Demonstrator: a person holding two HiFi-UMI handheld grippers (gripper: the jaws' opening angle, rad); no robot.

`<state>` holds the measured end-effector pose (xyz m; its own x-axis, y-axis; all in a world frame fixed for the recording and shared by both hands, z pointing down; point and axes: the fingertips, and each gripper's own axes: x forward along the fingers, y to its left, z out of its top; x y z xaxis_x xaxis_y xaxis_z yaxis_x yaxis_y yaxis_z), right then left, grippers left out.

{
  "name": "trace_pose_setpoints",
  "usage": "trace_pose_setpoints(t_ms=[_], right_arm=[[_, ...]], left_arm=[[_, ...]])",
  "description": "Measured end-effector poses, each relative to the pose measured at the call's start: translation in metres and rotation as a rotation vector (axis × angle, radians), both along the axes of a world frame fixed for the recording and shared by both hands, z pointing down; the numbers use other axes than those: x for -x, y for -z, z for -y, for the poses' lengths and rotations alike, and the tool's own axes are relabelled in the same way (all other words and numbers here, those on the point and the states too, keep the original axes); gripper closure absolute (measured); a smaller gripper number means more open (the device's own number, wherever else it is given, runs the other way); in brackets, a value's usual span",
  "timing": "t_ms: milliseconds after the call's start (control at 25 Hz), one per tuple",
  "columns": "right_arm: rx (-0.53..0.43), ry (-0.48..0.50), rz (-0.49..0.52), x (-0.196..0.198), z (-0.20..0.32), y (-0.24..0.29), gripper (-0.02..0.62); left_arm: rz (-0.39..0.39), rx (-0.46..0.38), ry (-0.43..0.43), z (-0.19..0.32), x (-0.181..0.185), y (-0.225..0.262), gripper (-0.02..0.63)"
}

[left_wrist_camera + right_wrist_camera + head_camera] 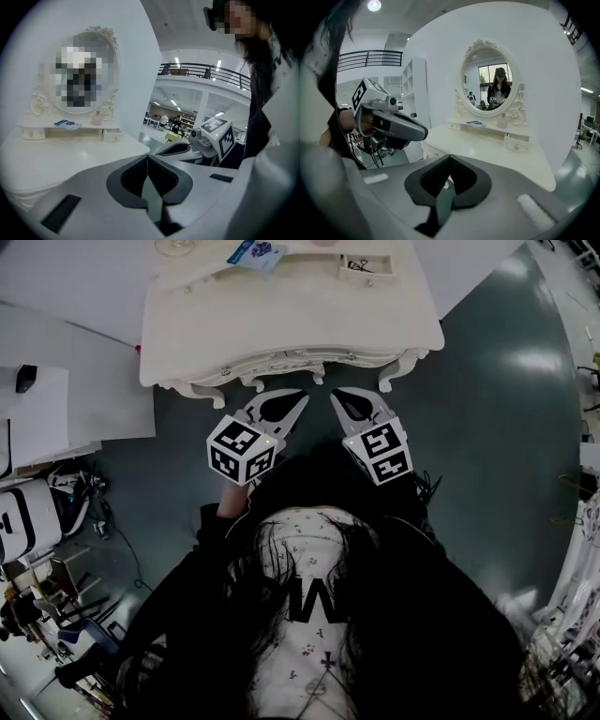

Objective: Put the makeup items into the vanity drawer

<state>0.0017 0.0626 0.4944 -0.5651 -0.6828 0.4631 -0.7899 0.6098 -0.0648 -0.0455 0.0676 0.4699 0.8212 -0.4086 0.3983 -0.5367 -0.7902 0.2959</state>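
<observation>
A white vanity table (291, 320) stands against the wall ahead of me. On its back shelf lie a blue packet (255, 252) and a small drawer (367, 265), which stands open with something dark inside. The left gripper view shows the packet (67, 124), a pink bottle (96, 118) and the small drawer (113, 135) under the oval mirror. The right gripper view shows the bottle (502, 121) and the drawer (517, 142) too. My left gripper (302, 396) and right gripper (335, 394) hover side by side just before the table's front edge. Both are shut and hold nothing.
Dark floor (487, 381) lies around the vanity. A white desk (37, 413) with a black item (26, 378) stands at the left, with boxes and cables (56, 549) below it. A rack (581, 549) edges the right side.
</observation>
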Motion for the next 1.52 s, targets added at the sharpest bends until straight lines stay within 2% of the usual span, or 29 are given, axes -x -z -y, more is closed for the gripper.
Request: trace_pose_setpoints(t_ms=[200, 400, 640, 840, 1520], right_arm=[[-0.006, -0.009, 0.009, 0.034, -0.013, 0.000, 0.586], [-0.008, -0.026, 0.005, 0.053, -0.029, -0.002, 0.588], [-0.026, -0.045, -0.033, 0.054, -0.041, 0.000, 0.588], [-0.020, -0.043, -0.024, 0.059, -0.047, 0.001, 0.588], [-0.032, -0.020, -0.058, 0.070, -0.048, -0.001, 0.588]], left_arm=[[-0.011, 0.012, 0.022, -0.011, 0.039, -0.004, 0.606], [-0.022, 0.019, 0.012, -0.023, 0.057, -0.009, 0.606], [-0.039, 0.014, -0.013, -0.034, 0.059, -0.007, 0.606], [-0.043, 0.008, -0.026, -0.038, 0.059, -0.006, 0.606], [-0.037, -0.003, -0.023, -0.039, 0.069, -0.005, 0.606]])
